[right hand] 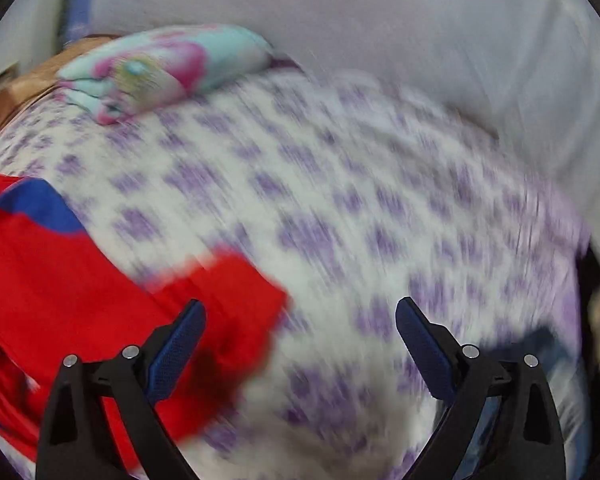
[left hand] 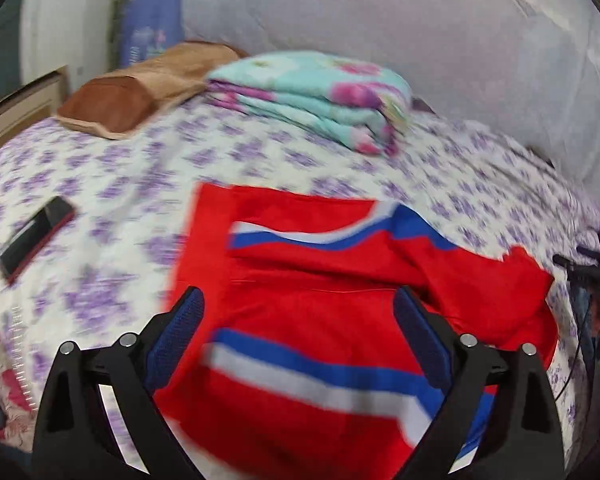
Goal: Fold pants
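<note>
Red pants (left hand: 308, 300) with blue and white stripes lie folded over on the bed, filling the lower middle of the left wrist view. My left gripper (left hand: 300, 304) hovers above them with its blue pads spread wide, and no cloth is pinched between them. In the right wrist view, which is blurred, the red pants (right hand: 80, 280) lie at the lower left. My right gripper (right hand: 300, 312) stands open over the bedsheet, its left finger above the edge of the red cloth, holding nothing.
The bed is covered with a white sheet (left hand: 120, 184) printed with purple flowers. A folded floral blanket (left hand: 320, 96) and a brown pillow (left hand: 140, 88) lie at its far side, a dark phone (left hand: 36, 240) at the left. A white curtain (right hand: 380, 20) hangs behind the bed.
</note>
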